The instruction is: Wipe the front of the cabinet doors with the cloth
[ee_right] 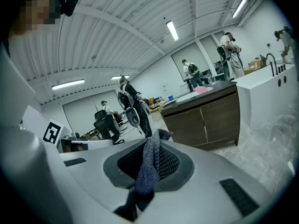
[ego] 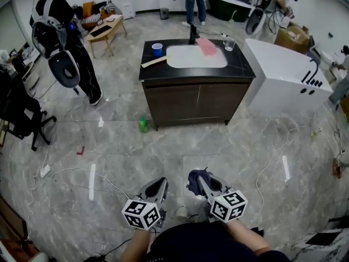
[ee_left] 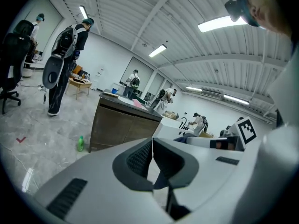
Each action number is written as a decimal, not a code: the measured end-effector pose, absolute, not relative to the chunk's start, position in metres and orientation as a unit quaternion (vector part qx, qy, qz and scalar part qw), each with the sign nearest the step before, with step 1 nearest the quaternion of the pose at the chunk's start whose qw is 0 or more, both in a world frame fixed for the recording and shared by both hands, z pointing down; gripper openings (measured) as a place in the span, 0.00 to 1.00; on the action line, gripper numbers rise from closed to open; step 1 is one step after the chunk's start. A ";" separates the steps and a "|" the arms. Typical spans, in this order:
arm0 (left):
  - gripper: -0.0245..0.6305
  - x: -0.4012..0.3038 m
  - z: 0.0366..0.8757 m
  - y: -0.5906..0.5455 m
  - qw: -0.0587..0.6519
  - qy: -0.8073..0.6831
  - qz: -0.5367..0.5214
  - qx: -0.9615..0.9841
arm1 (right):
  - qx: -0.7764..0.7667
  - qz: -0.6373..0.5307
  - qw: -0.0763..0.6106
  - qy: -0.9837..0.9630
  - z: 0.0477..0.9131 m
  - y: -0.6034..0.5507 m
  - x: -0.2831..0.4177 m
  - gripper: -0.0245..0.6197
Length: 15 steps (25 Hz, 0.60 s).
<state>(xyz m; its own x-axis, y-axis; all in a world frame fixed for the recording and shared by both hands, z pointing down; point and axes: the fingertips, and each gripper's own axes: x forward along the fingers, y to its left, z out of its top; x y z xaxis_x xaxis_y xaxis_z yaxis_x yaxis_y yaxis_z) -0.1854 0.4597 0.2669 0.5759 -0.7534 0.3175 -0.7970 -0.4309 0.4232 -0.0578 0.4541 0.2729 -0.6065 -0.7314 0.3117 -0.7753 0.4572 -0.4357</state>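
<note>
A dark brown cabinet with two front doors stands ahead across the floor; it also shows as the cabinet in the left gripper view and the cabinet in the right gripper view. My right gripper is shut on a dark blue cloth, a fold of which pokes out above the jaws as the cloth. My left gripper is shut with nothing in it. Both are held low, well short of the cabinet.
On the black countertop lie a white basin, a blue cup, a pink cloth and a glass. A green bottle stands by the cabinet's left foot. A white unit adjoins on the right. Cables cross the floor; people stand around.
</note>
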 end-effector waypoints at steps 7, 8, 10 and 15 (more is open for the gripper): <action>0.05 -0.194 0.262 0.430 0.272 -0.471 0.024 0.839 | 0.431 0.267 0.051 -0.861 0.271 0.416 -0.064 0.12; 0.05 -0.194 0.263 0.424 0.272 -0.474 0.025 0.837 | 0.431 0.268 0.051 -0.860 0.272 0.409 -0.063 0.12; 0.05 -0.192 0.261 0.413 0.273 -0.481 0.022 0.833 | 0.432 0.273 0.051 -0.858 0.274 0.395 -0.057 0.12; 0.05 -0.182 0.259 0.383 0.264 -0.495 0.029 0.827 | 0.416 0.273 0.048 -0.866 0.271 0.358 -0.051 0.12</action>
<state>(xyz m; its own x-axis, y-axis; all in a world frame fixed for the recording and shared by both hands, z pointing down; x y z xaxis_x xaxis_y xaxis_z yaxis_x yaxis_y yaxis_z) -0.1821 0.3832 0.2587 0.5084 -0.8035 0.3095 -0.8341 -0.3703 0.4087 -0.0513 0.3583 0.2714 -0.6486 -0.6951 0.3102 -0.7473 0.5039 -0.4332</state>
